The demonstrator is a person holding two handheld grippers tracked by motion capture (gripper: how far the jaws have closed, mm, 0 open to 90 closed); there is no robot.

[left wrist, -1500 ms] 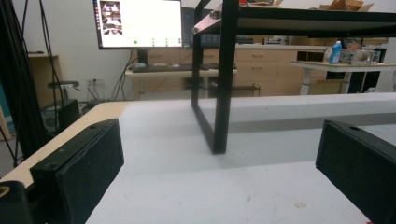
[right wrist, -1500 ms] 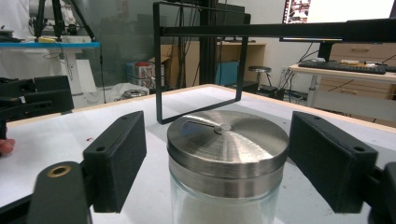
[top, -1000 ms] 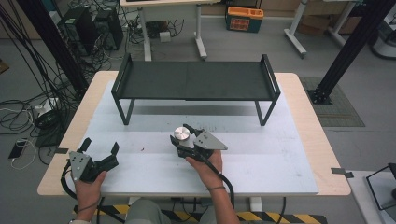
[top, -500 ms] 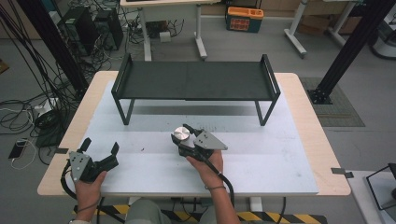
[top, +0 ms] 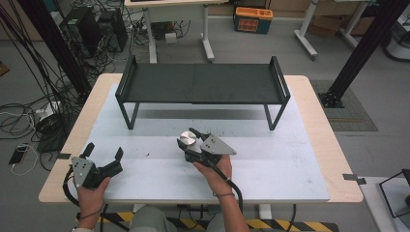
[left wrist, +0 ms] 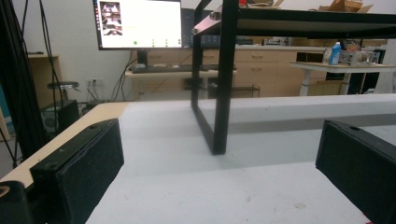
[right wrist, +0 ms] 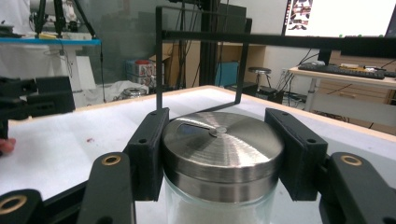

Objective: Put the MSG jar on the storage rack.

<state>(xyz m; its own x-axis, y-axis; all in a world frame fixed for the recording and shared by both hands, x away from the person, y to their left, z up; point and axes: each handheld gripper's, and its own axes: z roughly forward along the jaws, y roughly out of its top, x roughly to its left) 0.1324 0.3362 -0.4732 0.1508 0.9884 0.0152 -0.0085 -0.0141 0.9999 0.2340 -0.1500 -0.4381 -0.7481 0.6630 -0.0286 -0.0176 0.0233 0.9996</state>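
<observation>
Jar [right wrist: 219, 158] pinched in right tongs [top: 190, 140]; left tongs [top: 102, 153] spread, white tabletop [top: 270, 159], cluttered lab.

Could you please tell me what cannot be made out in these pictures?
- Clear glass jar with brushed-steel lid: its base, cut off by the right gripper view's bottom edge.
- Black metal shelf rack: its top surface, seen from below in the left gripper view.
- Monitor: text too small.

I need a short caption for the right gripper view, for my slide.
Right gripper shut on a glass jar's steel lid, black rack behind.
</observation>
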